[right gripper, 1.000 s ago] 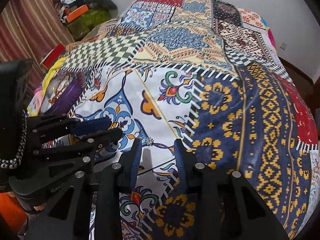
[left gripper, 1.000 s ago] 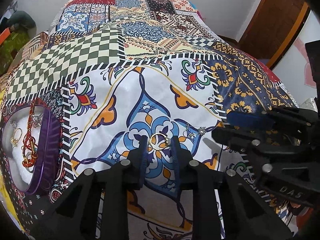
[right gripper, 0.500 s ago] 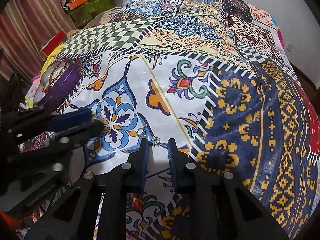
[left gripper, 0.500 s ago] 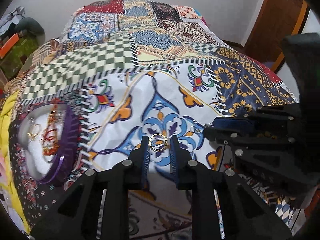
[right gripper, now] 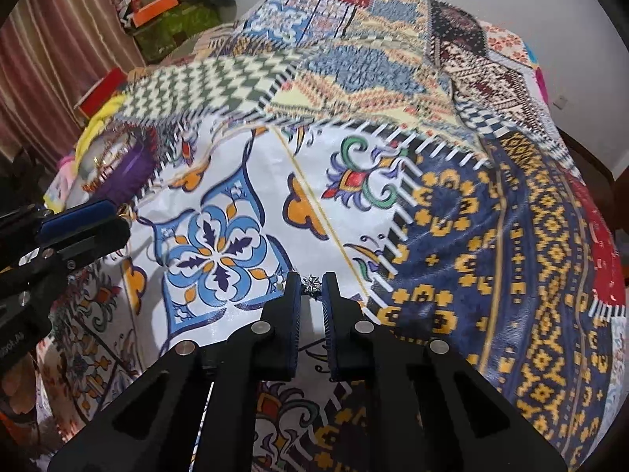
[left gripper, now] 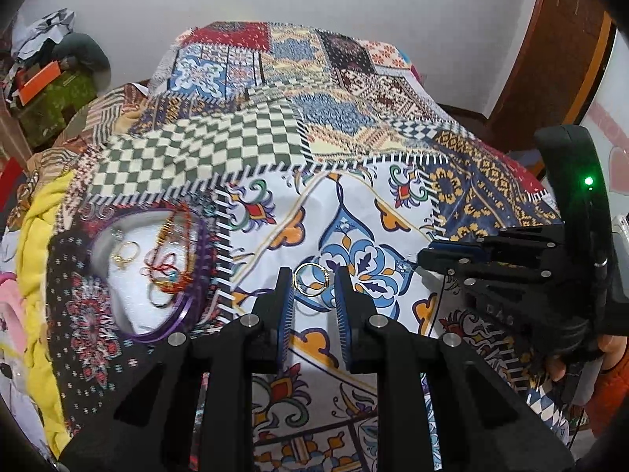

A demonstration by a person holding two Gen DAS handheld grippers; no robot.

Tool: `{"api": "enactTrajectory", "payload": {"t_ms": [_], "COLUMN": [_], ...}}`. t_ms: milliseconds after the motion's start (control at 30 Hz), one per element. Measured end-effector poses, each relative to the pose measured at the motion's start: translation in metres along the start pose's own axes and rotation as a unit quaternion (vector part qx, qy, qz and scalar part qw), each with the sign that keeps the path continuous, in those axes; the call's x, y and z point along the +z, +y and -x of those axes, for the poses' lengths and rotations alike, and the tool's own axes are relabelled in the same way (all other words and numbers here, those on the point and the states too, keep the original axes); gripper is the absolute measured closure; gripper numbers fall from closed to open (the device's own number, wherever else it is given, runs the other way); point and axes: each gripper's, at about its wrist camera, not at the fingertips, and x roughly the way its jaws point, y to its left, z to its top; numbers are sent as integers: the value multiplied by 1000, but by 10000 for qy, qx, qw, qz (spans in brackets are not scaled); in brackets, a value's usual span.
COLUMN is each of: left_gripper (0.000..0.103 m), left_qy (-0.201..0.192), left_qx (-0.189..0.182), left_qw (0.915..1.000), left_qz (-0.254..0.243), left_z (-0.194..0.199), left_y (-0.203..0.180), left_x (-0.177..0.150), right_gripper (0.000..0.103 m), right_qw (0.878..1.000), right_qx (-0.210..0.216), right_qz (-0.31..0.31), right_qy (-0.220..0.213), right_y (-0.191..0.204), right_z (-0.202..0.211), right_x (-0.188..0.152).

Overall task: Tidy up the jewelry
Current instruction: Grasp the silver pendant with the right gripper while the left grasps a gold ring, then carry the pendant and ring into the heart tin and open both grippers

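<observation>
With both claws loaded over the bedspread (left gripper: 393,204), slip risk is the main concern. Left claw (left gripper: 313,280): pinching a thin gold ring (left gripper: 312,278) by its edges, hoop facing the camera, held above the white-and-blue floral panel. Contact looks like two small spots on a smooth round band, so any twist or jolt could let the ring pivot or pop free; landing on this busy print, it would be hard to find again.

Right claw (right gripper: 311,285): nearly pressed together on a small silver star-shaped stud (right gripper: 311,284), which sits right at the fingertips. Judgement: grip is marginal, since little of the piece lies between the pads. A slight easing of squeeze would drop it onto the soft cover.

Further left, the purple round tray (left gripper: 196,251) with white lining lies on the bed and already holds gold rings and a red-and-gold chain (left gripper: 167,263). It appears to sit unevenly on the soft bedding. Release from height could bounce a piece over the low rim, and a claw lowered carelessly could snag the chain.

The two claws sit close together; crossing toward the tray risks a bump.
</observation>
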Motion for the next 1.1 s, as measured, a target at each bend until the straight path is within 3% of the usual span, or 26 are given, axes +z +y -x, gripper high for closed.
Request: {"api": "enactTrajectory", "payload": {"t_ms": [633,1100], "left_gripper": [83,83], "left_qy": [-721,-1068], "left_qx": [227,520], "left_qw": [9966,9912], "left_qz": [330,578], "left_z": [79,119], "left_y": [38,74], "left_x": [0,-10], "right_gripper": [93,93], "right_qw": [9928,9860], "right_qx": [-37,158], "right_qz": [164,509], "right_qy": [-1185,-1579], "right_y": [38,82], "right_z": [100,116], "right_x": [16,30]}}
